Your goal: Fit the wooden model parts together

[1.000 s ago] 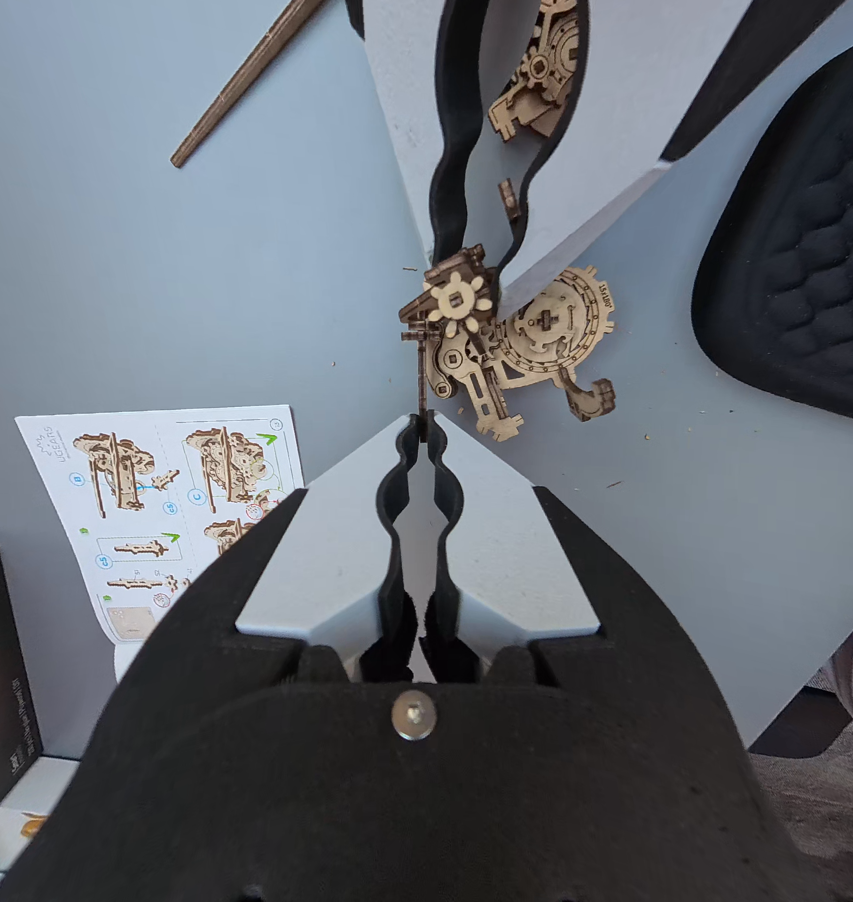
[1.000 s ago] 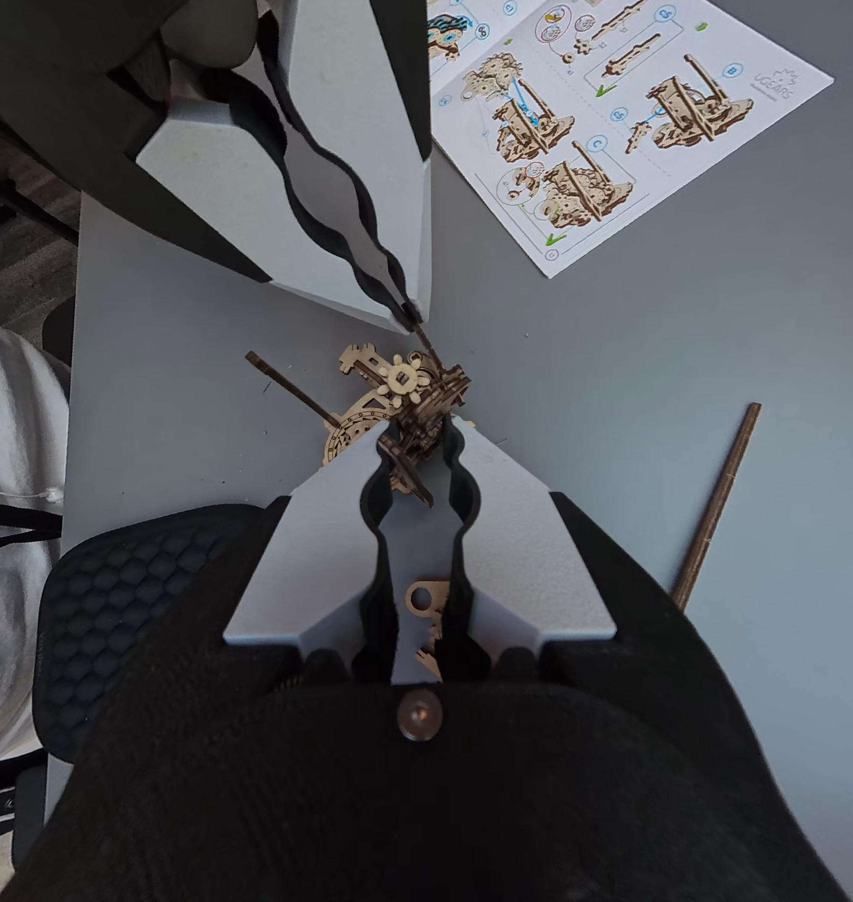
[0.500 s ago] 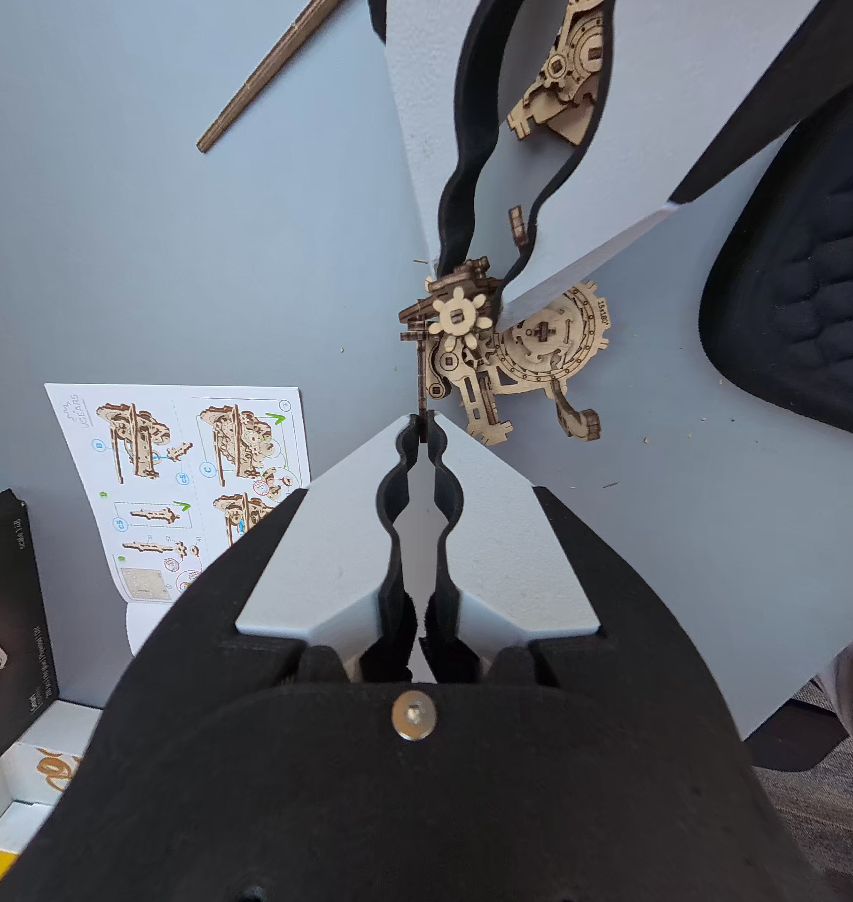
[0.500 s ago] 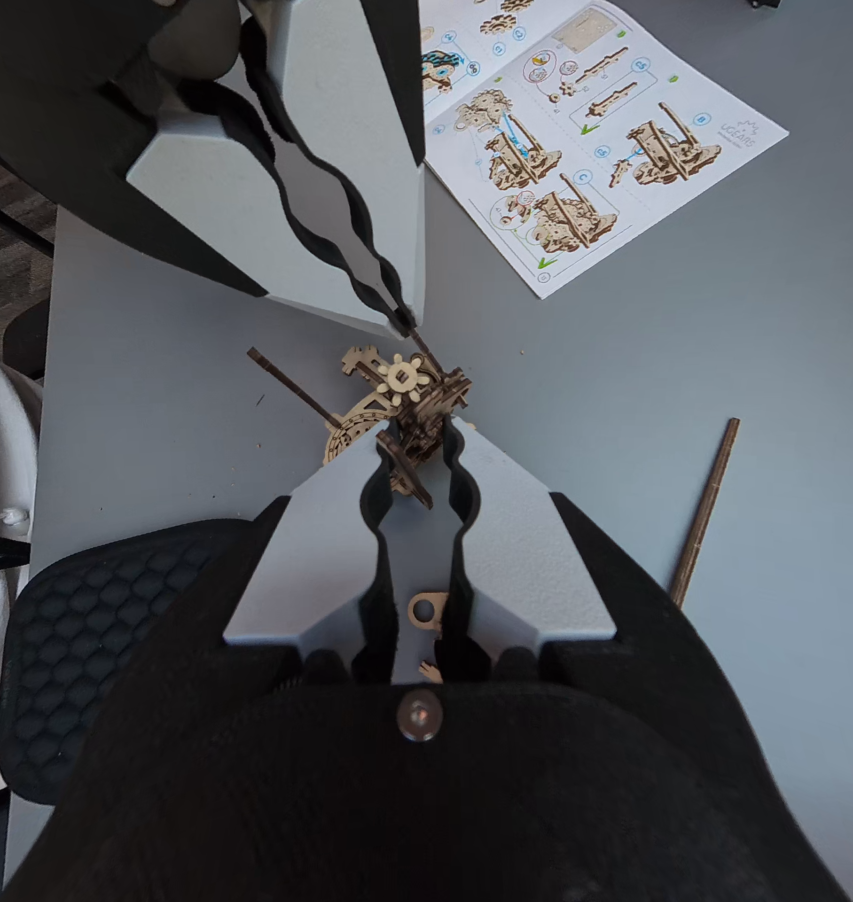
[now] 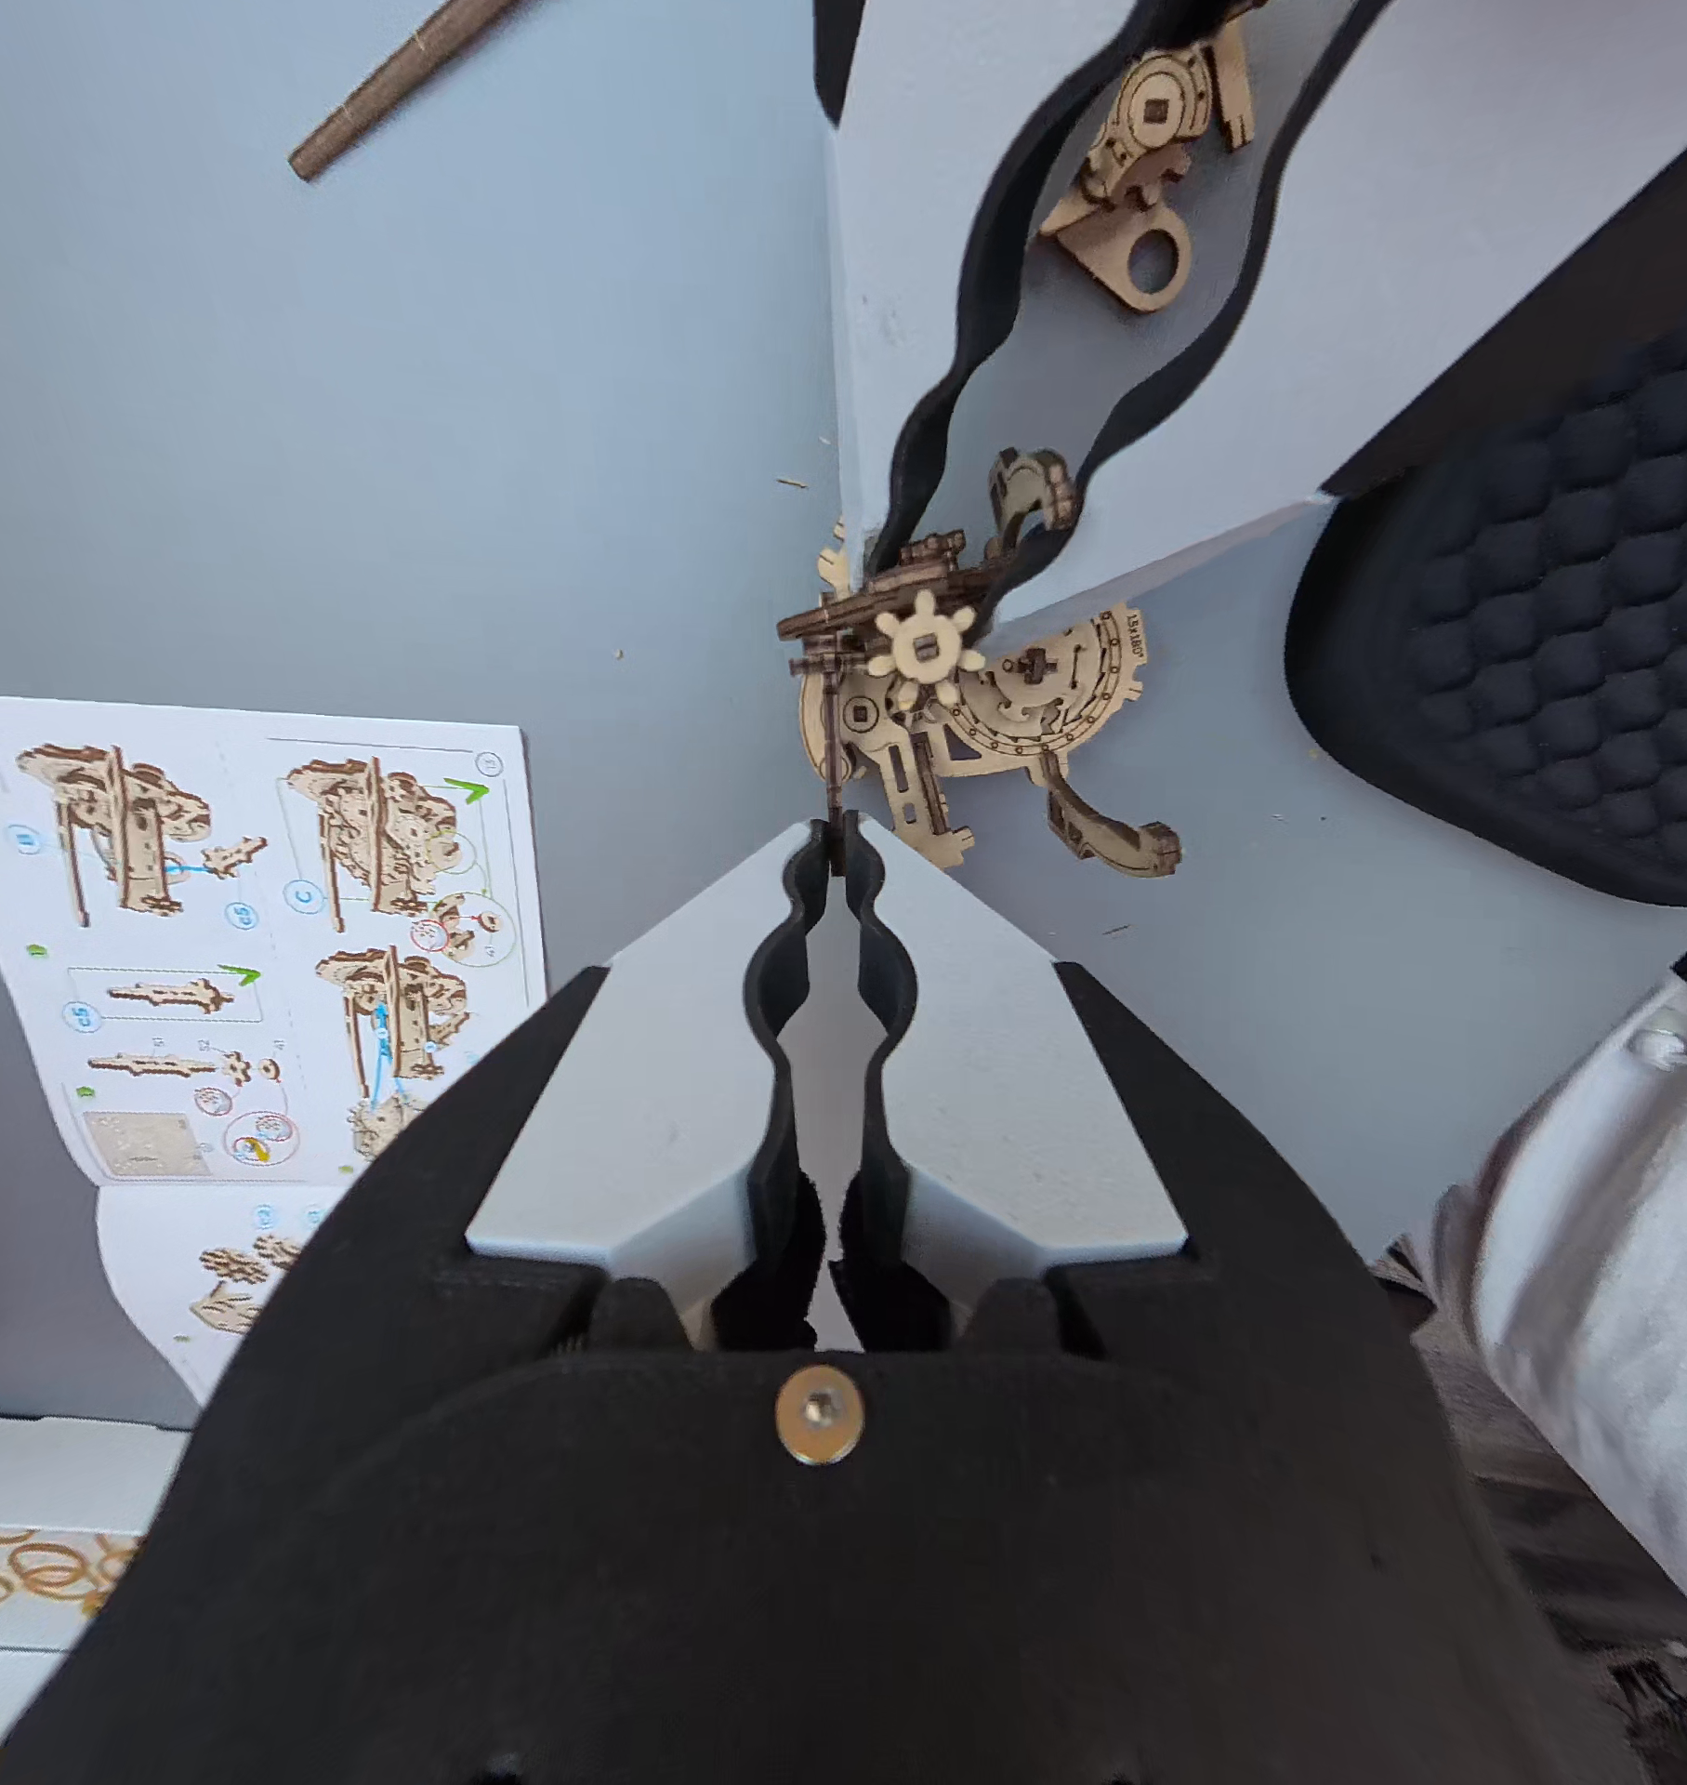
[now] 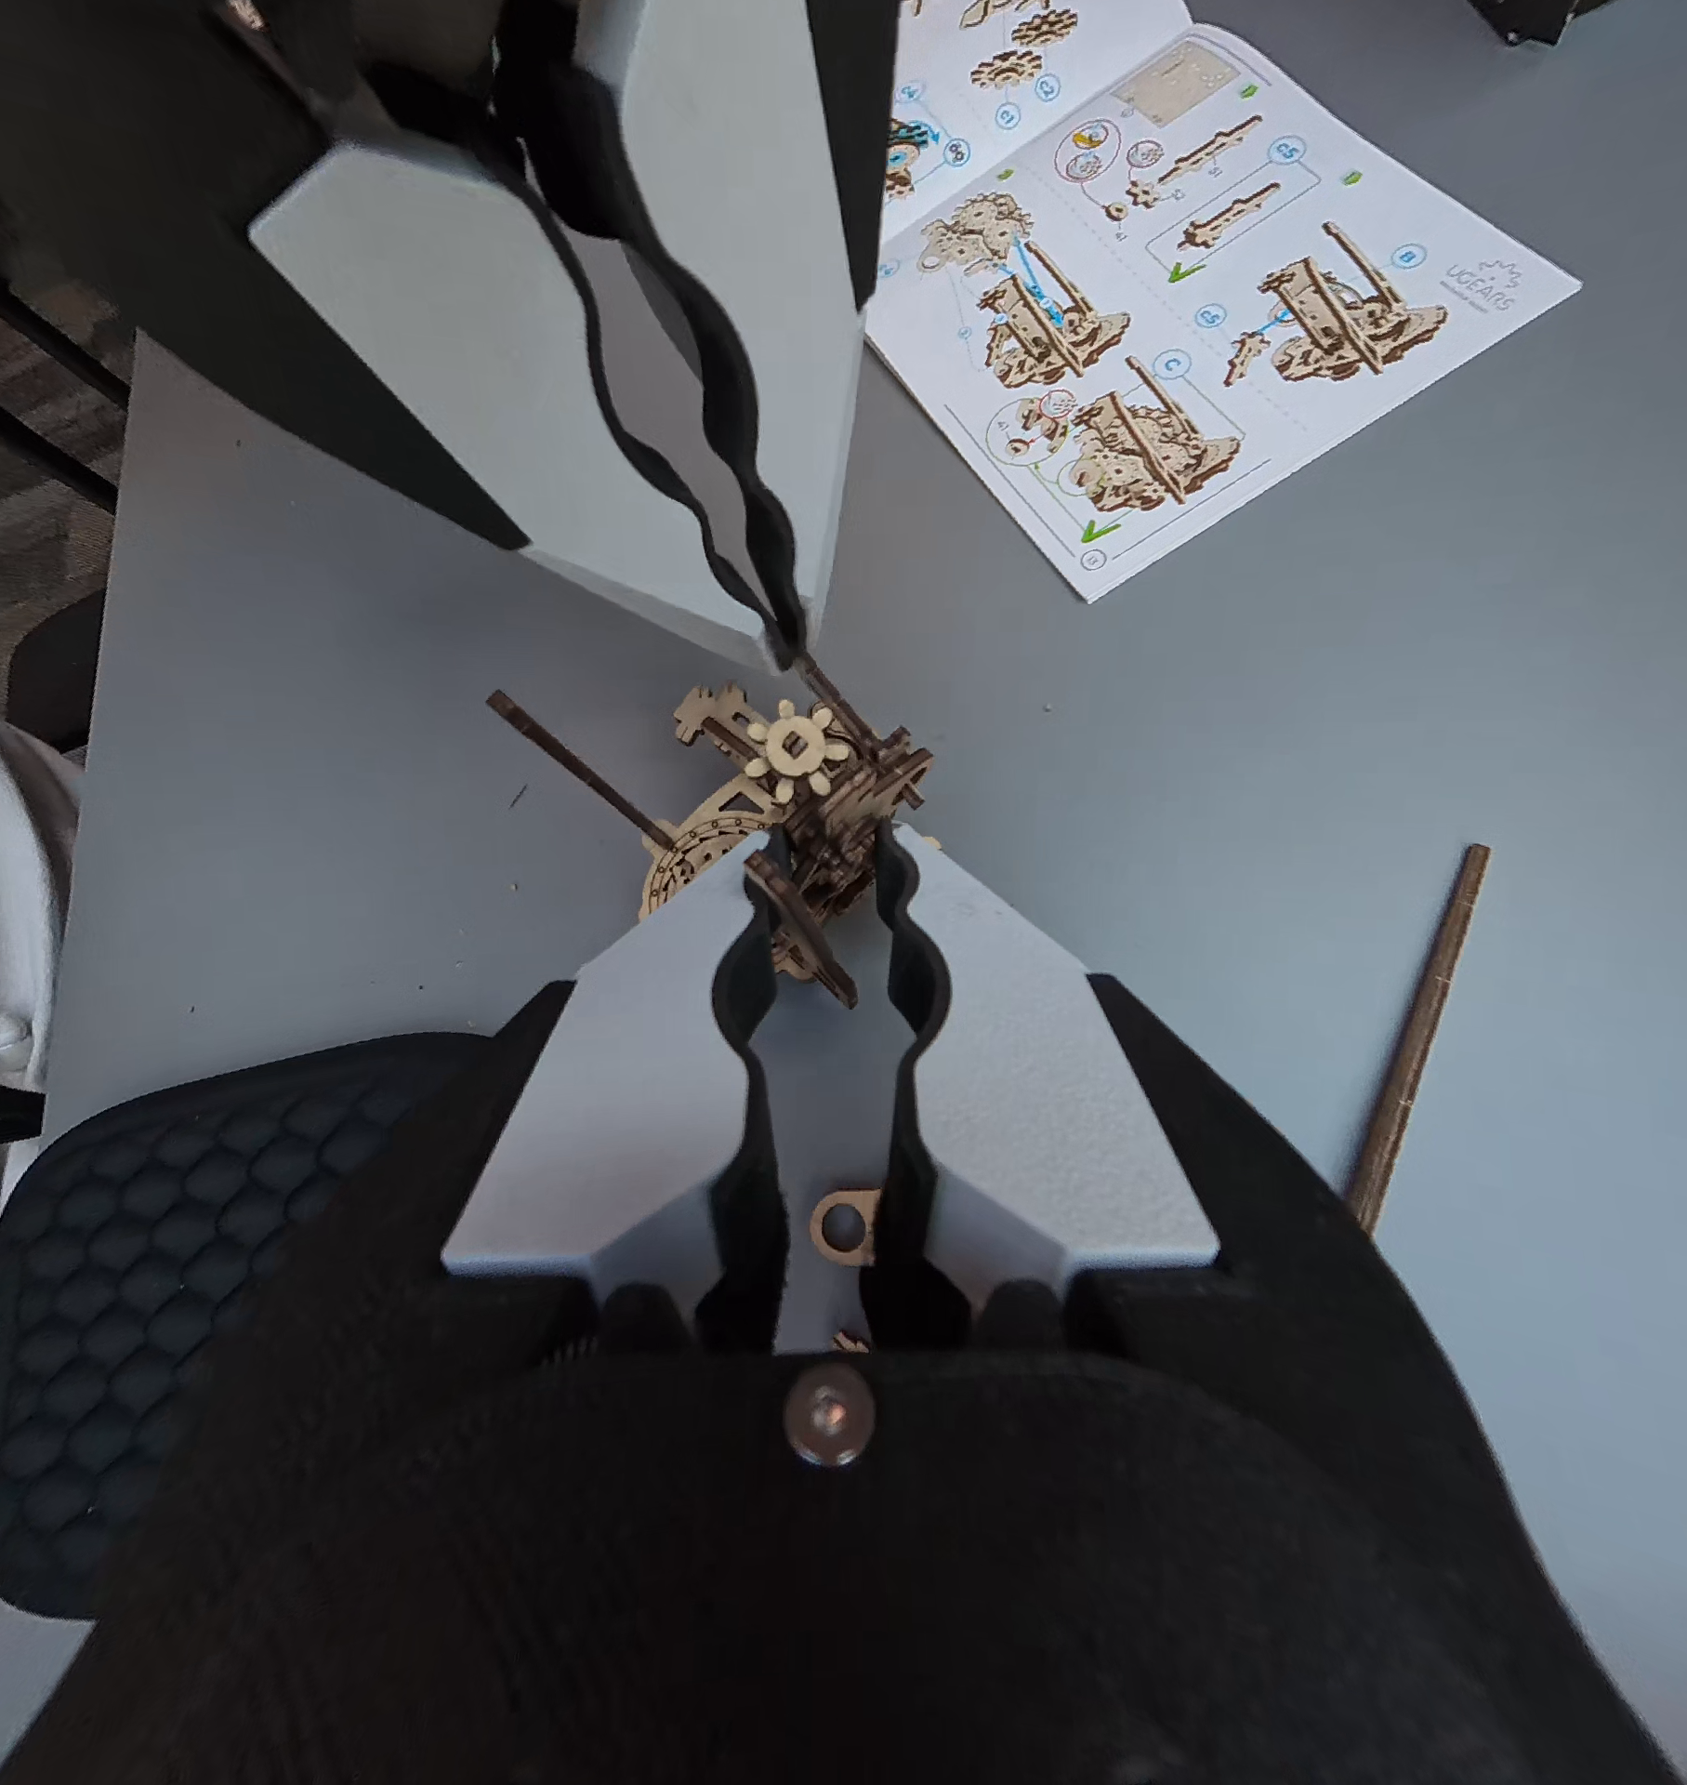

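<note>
A small wooden model with a pale gear and a ringed wheel is held over the grey table. My right gripper is shut on the model's dark body; in the left wrist view it comes in from the top. My left gripper is shut on a thin dark wooden pin that runs into the model beside the gear. In the right wrist view the left gripper comes in from above, pinching that pin.
A loose wooden part lies on the table under the right gripper. A long wooden rod lies to the right. An instruction sheet lies far right. A black honeycomb cushion and a person's pale sleeve are at the table edge. The tips of one gripper are about 4 centimeters away from the tips of the other. About 11 centimeters separates my right fingertips from the long wooden rod.
Both grips are unchanged. The two grippers and the model have shifted together over the table, so the sheet, rod and loose part sit differently in both views.
</note>
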`<act>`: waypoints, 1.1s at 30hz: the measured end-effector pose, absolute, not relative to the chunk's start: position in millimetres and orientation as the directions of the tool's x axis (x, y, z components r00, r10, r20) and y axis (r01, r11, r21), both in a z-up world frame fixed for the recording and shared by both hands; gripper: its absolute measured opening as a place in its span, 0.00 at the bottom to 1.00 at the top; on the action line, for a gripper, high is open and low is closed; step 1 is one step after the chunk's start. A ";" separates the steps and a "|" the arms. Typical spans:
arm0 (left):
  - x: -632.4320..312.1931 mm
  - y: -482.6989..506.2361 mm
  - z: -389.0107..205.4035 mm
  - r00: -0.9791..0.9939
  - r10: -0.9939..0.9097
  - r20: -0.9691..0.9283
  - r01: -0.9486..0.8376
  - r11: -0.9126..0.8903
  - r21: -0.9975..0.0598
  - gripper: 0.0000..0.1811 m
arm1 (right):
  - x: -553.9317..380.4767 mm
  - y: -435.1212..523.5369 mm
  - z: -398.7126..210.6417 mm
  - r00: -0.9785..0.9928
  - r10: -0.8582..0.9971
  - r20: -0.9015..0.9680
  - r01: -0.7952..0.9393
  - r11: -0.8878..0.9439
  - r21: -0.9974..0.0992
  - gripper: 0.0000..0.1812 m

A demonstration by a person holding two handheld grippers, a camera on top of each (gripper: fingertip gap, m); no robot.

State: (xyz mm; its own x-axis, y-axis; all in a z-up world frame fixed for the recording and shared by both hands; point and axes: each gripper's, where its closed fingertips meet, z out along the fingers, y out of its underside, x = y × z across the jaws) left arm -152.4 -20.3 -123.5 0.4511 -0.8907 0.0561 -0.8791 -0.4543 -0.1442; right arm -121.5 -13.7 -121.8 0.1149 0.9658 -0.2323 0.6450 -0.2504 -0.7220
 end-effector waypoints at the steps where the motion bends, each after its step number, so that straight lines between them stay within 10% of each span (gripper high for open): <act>1: -152.3 -21.3 -123.3 0.465 -0.881 0.084 -0.872 -0.473 -0.130 0.01 | -121.9 -14.0 -123.6 0.117 0.964 -0.239 0.646 -0.257 -0.719 0.09; 18: -147.9 -27.1 -120.9 0.572 -0.755 0.321 -0.778 -0.623 -0.080 0.01 | -123.3 -16.4 -125.8 0.070 0.962 -0.264 0.628 -0.248 -0.738 0.09; 33: -145.2 -14.0 -106.5 0.567 -0.772 0.286 -0.735 -0.631 -0.248 0.00 | -124.0 -11.9 -117.3 0.094 0.934 -0.343 0.568 -0.333 -0.752 0.09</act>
State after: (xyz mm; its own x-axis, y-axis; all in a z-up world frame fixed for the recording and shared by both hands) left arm -145.2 -14.0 -106.5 0.5672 -0.7724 0.2858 -0.7348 -0.6313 -0.2481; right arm -124.0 -11.9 -117.3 0.0935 0.9345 -0.3435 0.5685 -0.3334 -0.7521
